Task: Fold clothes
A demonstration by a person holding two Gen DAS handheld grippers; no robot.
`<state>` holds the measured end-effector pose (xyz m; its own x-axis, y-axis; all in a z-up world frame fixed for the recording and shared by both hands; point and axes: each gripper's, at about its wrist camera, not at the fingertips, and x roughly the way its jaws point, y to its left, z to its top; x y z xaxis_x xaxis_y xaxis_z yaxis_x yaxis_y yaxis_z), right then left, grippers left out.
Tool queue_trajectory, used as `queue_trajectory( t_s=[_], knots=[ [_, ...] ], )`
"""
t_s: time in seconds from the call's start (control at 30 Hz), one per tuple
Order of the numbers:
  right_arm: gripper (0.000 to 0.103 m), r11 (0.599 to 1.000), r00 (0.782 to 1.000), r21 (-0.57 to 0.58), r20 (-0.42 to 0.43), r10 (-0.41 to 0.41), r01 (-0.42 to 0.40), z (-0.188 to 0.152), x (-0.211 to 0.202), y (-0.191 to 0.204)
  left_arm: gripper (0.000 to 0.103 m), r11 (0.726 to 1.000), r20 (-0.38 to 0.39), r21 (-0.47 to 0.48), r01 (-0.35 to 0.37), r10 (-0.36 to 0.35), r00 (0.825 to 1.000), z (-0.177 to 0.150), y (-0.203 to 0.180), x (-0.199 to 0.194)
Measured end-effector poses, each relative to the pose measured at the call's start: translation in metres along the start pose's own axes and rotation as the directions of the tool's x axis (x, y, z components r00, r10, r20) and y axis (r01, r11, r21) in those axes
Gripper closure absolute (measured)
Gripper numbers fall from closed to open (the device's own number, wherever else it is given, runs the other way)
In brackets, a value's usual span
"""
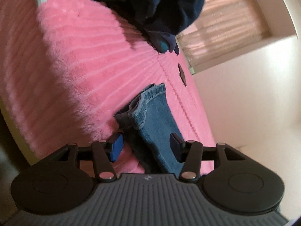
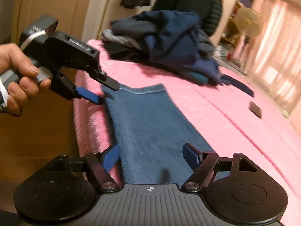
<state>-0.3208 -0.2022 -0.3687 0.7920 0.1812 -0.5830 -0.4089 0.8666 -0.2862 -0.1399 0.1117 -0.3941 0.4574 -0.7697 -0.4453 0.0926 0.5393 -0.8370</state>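
A blue knit garment (image 2: 150, 120) lies folded in a long strip on the pink bed cover (image 2: 235, 131), close to the bed's left edge. My right gripper (image 2: 151, 156) is open, low over the garment's near end, with one finger on each side of the cloth. A hand (image 2: 17, 71) holds my left gripper (image 2: 103, 92) at the garment's far left corner. From the left wrist, that gripper (image 1: 146, 146) stands open over the garment (image 1: 156, 120), whose ribbed hem shows beyond the fingertips. Neither gripper is closed on cloth.
A heap of dark blue and grey clothes (image 2: 169, 37) sits at the far end of the bed and shows in the left wrist view (image 1: 150, 5) too. A small dark object (image 2: 255, 111) lies on the cover. A person in a dark jacket (image 2: 190, 0) stands behind.
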Motion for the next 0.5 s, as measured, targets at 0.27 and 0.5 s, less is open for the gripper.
queue_trajectory(
  t_s=[0.27,0.5],
  knots=[
    [0.027,0.976,0.982,0.129,0.048,-0.180,0.173,-0.014,-0.060,-0.032,0.090,0.999,0.012,0.008,-0.046,0.046,0.999,-0.002,-0.011,0.016],
    [0.015,0.813,0.884,0.365,-0.070,-0.462,0.453,-0.083,-0.163,-0.070,0.095,0.887,0.093,0.457,-0.062,0.022,0.995,-0.026,-0.112,0.008]
  ],
)
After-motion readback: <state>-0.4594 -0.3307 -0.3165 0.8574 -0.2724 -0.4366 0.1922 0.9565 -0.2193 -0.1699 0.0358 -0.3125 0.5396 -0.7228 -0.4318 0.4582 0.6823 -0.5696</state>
